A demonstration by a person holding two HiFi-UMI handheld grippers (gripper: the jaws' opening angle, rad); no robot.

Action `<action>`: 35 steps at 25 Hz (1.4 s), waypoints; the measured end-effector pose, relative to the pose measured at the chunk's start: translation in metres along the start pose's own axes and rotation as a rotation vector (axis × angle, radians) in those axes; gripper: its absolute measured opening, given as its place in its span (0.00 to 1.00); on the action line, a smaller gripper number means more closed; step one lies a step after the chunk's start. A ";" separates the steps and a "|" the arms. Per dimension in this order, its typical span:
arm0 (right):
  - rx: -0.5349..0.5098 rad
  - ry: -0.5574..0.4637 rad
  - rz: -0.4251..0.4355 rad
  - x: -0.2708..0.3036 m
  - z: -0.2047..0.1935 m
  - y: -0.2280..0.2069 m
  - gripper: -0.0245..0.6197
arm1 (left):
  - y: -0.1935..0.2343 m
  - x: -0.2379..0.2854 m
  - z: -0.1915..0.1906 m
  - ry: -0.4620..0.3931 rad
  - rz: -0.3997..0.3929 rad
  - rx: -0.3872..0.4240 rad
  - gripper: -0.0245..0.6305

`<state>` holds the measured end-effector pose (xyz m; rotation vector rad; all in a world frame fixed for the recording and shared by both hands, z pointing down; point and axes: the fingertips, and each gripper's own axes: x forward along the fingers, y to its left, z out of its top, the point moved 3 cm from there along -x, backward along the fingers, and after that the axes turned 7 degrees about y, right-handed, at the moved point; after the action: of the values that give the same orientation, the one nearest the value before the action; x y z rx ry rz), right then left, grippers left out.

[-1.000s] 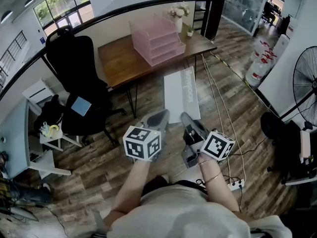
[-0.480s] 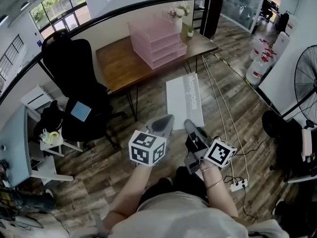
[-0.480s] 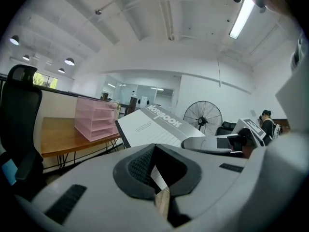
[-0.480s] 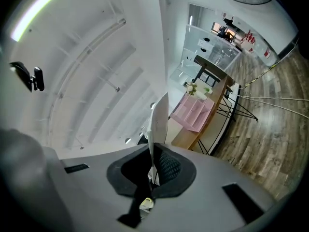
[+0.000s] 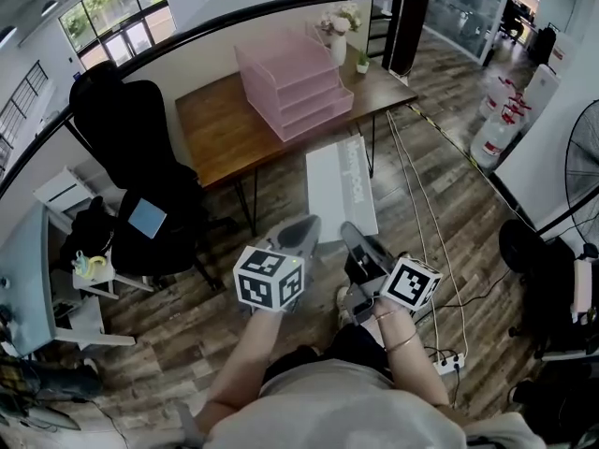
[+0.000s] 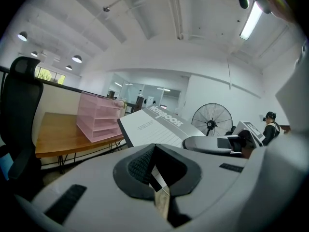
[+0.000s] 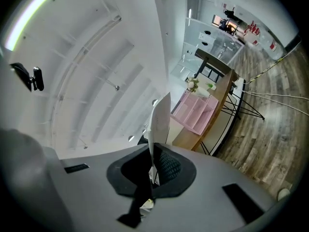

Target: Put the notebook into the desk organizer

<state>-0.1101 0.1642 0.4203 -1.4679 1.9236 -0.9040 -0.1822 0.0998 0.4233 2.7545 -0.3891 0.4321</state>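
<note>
The white notebook (image 5: 342, 187) hangs in the air in front of the desk, with my right gripper (image 5: 354, 239) shut on its near edge. In the right gripper view its thin edge (image 7: 160, 119) stands up from between the pads. The pink desk organizer (image 5: 296, 84), with stacked open trays, stands on the wooden desk (image 5: 220, 124). It also shows in the left gripper view (image 6: 99, 121) and the right gripper view (image 7: 195, 111). My left gripper (image 5: 301, 234) is shut and holds nothing, just left of the notebook (image 6: 155, 126).
A black office chair (image 5: 140, 152) stands left of the desk. A flower vase (image 5: 337, 34) sits at the desk's far end. Cables and a power strip (image 5: 447, 360) lie on the wood floor at right, beyond them water bottles (image 5: 491, 124) and a fan (image 5: 585, 162).
The notebook and both grippers have shifted a little left and toward the desk. The right gripper's hold on the notebook is unchanged.
</note>
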 end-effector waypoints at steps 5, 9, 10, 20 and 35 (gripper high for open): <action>-0.012 0.020 0.039 0.031 0.056 -0.028 0.05 | 0.023 0.045 0.033 -0.030 0.051 -0.035 0.05; -0.016 0.046 0.064 0.053 0.101 -0.051 0.05 | 0.031 0.078 0.067 -0.064 0.088 -0.049 0.05; -0.019 0.055 0.079 0.058 0.109 -0.056 0.05 | 0.032 0.085 0.076 -0.079 0.094 -0.051 0.05; -0.035 0.128 0.152 0.095 0.175 -0.097 0.05 | 0.052 0.154 0.121 -0.179 0.137 -0.144 0.05; 0.016 0.135 0.212 0.150 0.219 -0.132 0.05 | 0.102 0.193 0.135 -0.170 0.200 -0.211 0.05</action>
<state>0.0979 -0.0439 0.3836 -1.1931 2.1175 -0.9372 -0.0042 -0.0823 0.3946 2.5629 -0.7143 0.1904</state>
